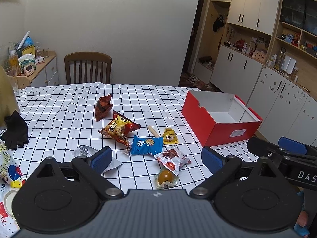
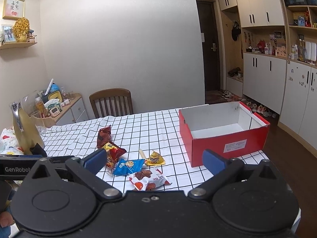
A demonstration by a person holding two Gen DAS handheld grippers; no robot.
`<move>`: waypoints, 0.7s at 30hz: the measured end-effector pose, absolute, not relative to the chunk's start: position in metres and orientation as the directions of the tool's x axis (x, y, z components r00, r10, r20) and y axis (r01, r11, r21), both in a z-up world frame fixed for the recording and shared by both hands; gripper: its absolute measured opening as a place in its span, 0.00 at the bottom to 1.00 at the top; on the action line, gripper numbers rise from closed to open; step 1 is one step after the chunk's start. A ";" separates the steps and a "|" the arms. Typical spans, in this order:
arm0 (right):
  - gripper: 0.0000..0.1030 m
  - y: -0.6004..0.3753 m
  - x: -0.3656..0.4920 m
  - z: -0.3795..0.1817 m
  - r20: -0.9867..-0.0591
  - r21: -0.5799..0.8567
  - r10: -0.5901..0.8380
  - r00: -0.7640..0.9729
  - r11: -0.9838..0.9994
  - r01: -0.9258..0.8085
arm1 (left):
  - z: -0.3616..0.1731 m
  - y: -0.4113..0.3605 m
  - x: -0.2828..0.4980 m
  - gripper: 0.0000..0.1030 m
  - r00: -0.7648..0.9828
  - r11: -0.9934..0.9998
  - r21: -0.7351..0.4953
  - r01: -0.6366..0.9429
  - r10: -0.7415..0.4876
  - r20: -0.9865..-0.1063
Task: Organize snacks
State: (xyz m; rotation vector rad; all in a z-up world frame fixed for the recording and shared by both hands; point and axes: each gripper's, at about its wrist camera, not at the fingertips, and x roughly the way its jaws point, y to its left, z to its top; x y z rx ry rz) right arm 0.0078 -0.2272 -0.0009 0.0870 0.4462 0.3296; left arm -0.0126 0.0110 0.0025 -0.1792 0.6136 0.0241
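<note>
Nothing gathered yet — both the left tool (image 1: 156,156) and right tool (image 2: 154,161) hover spread and empty. Likely next: pinch the white-and-brown crinkly wrapper (image 2: 149,179) at six o'clock, then carry it to the empty red cardboard box (image 2: 223,138) at two o'clock.

Snacks (image 1: 138,136) left of box (image 1: 220,127), on table (image 1: 59,107).

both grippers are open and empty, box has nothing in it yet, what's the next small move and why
Probably lower the right gripper onto the white and red snack packet and close on it. That packet lies nearest, just below the open fingers, apart from the other snacks, and the red box stands empty on the same side, so the carry would be short.
</note>
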 end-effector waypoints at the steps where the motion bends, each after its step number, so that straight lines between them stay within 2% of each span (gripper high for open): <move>1: 1.00 -0.227 0.007 -0.001 -0.407 0.153 0.332 0.851 0.943 -0.295 | 0.002 0.011 -0.013 0.95 0.818 0.984 -0.162 -0.076 -0.031 -0.575; 21: 1.00 -0.223 0.006 0.000 -0.396 0.150 0.318 0.861 0.948 -0.281 | 0.004 0.017 -0.014 0.95 0.824 0.982 -0.175 -0.073 -0.040 -0.566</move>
